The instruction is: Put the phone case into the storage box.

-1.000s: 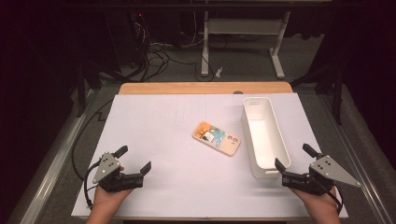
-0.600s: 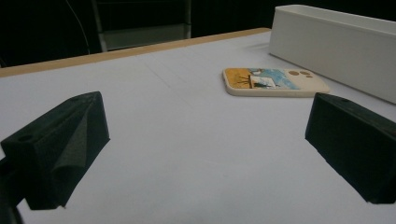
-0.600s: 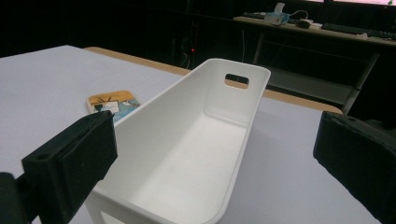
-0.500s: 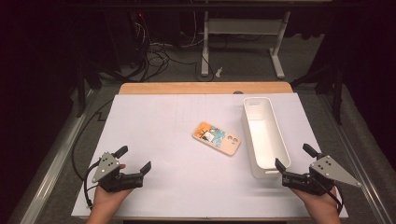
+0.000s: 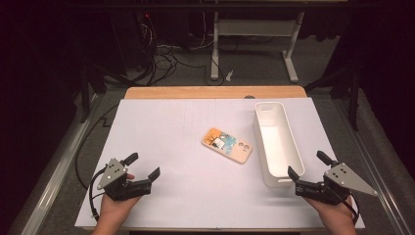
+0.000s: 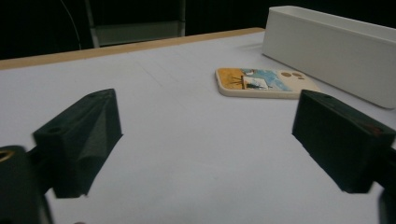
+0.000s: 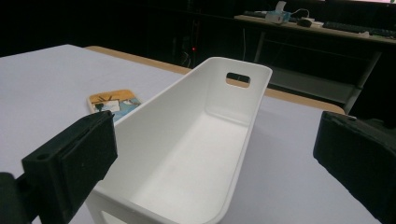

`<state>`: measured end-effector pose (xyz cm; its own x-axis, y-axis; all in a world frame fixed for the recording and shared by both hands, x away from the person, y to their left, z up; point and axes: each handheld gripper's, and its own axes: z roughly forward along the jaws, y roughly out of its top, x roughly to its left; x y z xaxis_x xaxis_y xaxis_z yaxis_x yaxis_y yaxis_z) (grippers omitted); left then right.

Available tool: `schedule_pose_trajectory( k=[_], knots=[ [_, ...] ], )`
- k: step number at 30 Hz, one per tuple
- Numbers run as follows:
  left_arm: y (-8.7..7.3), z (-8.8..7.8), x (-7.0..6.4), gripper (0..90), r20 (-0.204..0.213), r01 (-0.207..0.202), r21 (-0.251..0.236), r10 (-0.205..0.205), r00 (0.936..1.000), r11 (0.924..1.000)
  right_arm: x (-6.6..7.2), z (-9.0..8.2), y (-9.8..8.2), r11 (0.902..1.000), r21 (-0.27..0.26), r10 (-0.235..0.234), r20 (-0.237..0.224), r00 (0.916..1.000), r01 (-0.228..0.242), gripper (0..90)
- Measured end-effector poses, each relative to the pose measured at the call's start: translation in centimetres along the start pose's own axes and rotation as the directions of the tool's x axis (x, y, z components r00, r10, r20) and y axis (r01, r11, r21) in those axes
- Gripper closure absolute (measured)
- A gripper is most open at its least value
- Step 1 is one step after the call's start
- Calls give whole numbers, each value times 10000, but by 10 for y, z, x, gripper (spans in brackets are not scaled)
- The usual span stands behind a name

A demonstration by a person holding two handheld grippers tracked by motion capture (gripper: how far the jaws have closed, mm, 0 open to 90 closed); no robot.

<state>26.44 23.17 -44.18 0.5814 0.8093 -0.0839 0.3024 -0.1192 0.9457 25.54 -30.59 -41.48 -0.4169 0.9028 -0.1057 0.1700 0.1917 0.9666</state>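
Observation:
A phone with an orange and blue picture on its back lies flat near the middle of the white sheet. Just right of it stands a long white bin, with nothing inside. My left gripper rests at the near left of the sheet, well short of the phone. Its jaws have just been closing a little, stand wide apart and have nothing between them. My right gripper is open by the near end of the bin, which rises right in front of its jaws, with the phone beyond.
The white sheet covers most of the table; a wooden strip shows along the far edge. Metal rails run down both sides. Beyond the table, cables and desk legs stand on the dark floor.

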Motion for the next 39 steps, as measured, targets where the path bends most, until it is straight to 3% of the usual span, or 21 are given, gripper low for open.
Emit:
schedule_pose_trajectory(
  k=[2,8,13,17,20,26,27,30,33,37,39],
  knots=[
    [1,2,0,163,-42,-177,-77,176,9998,9998,0,0,0,10000,-16,17,-22,10000,-17,1],
    [11,10,0,298,47,43,-4,-43,10000,10000,0,-2,0,10000,-33,45,-19,10000,-45,1],
    [27,26,-7,414,30,-415,48,415,9991,9991,-2,-2,0,9999,-70,76,11,10000,-76,1],
    [34,35,-10,482,15,-270,-183,271,9996,9995,-2,-3,0,9999,-80,104,13,9999,-104,1],
    [43,50,-15,543,24,-377,-146,377,9993,9992,-3,-4,0,9999,-73,100,11,9999,-100,1],
    [49,74,-19,609,201,-96,10,96,9998,10000,-3,-5,0,9999,-104,92,2,10000,-92,1],
    [51,85,-21,638,279,-79,106,76,9996,9999,-3,-5,0,9999,-111,83,-5,10000,-83,1],
    [53,96,-23,714,417,-54,270,43,9991,9996,-3,-5,0,9998,-111,136,-18,9999,-137,1],
    [58,119,-29,784,466,-301,538,276,9985,9981,-3,-4,0,9998,-124,132,-13,9999,-132,1],
    [60,136,-34,880,418,-360,610,334,9986,9975,-3,-5,0,9998,-141,154,-23,9999,-154,1],
    [60,153,-38,895,483,-25,564,-2,9988,9984,-4,-5,0,9998,-134,174,-20,9998,-175,1]
  ],
)
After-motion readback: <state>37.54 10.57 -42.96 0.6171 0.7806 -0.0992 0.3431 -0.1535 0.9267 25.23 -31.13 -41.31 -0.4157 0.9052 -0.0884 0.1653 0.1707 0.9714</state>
